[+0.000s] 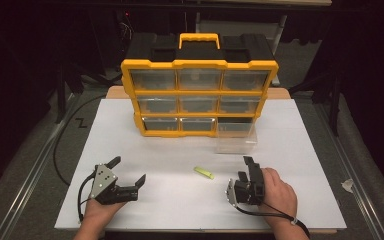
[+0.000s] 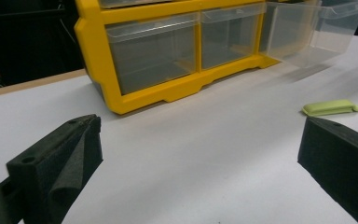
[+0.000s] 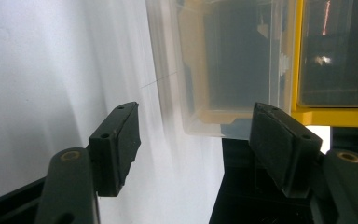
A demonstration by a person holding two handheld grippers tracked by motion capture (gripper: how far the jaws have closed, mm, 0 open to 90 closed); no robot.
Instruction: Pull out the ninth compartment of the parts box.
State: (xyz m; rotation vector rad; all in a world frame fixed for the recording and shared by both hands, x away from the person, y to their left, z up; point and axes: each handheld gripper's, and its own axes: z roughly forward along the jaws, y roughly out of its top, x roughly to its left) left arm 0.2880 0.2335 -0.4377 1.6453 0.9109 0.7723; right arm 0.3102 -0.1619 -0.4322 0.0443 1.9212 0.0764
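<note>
White surface (image 1: 180,200) lies bare under both tools, so start near. Your left tool (image 1: 128,171) sits at seven o'clock, jaws spread wide and holding nothing; your right tool (image 1: 244,172) at five o'clock is likewise released and empty, aimed towards the clear drawer (image 1: 236,137). Between them, just past centre, lies the small green piece (image 1: 204,172), flat and thin. That flatness looks like the risk: close on it from too shallow an angle and the pads may skid it away instead of lifting it. Farther off, at one o'clock, the drawer juts out of the yellow organiser (image 1: 198,97); a careless reach could knock it loose or shove the cabinet back.
</note>
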